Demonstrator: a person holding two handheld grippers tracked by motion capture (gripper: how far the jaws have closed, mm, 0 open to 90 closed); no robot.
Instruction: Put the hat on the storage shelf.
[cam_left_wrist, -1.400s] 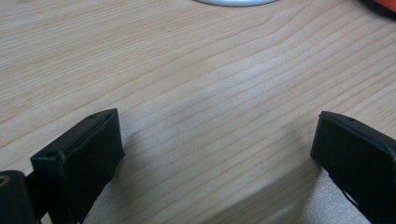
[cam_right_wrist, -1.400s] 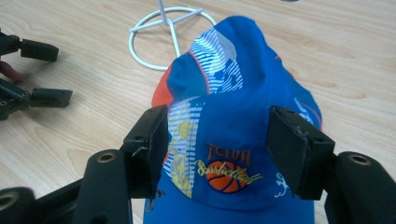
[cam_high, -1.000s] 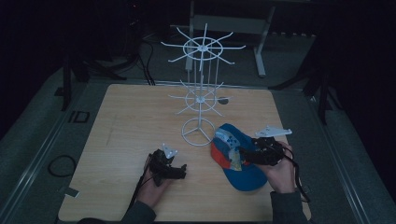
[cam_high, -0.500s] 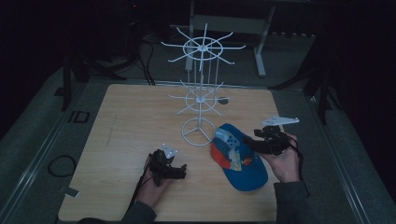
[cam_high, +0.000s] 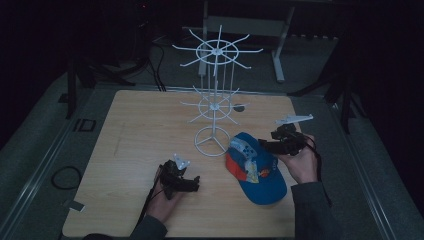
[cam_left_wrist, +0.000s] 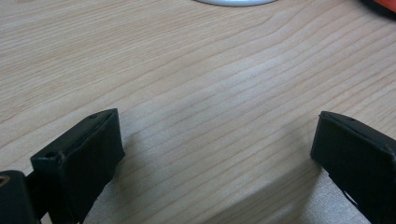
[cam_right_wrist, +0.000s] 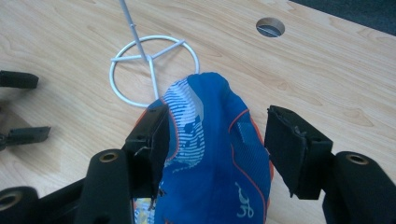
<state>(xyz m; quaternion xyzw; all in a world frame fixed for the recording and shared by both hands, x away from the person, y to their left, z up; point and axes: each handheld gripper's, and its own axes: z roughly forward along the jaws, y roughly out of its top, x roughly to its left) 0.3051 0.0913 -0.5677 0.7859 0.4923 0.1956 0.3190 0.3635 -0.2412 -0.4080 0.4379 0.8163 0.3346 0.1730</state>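
Moved to the right and a little upward since a second ago: right gripper (cam_high: 265, 146), then over the middle of the blue cap (cam_high: 257, 172), now at its right-hand edge, with the cap itself lying much where it did, on the table (cam_high: 140, 130) just beside the foot of the wire stand (cam_high: 214, 107). From the high view, also worth noting the left gripper (cam_high: 192, 184), parked on the wood well apart from the cap, unchanged in place. Through the left gripper view, nothing between the black jaws but bare board: spread wide, holding nothing, with the stand's white ring and a sliver of orange brim just at the top edge. Through the right gripper view, jaws spread to either side of the cap's crown (cam_right_wrist: 210, 154), having just been closing a little; near jaw against or nearly against the striped panel, far jaw clear of the fabric with wood showing in the gap, so no pinch yet. Probably a matter of taking hold of the cap. To do it well: push slightly further over the crown so both pads meet fabric, close evenly on a firm fold near the seam, avoid snagging the stand's ring close behind, then lift straight.
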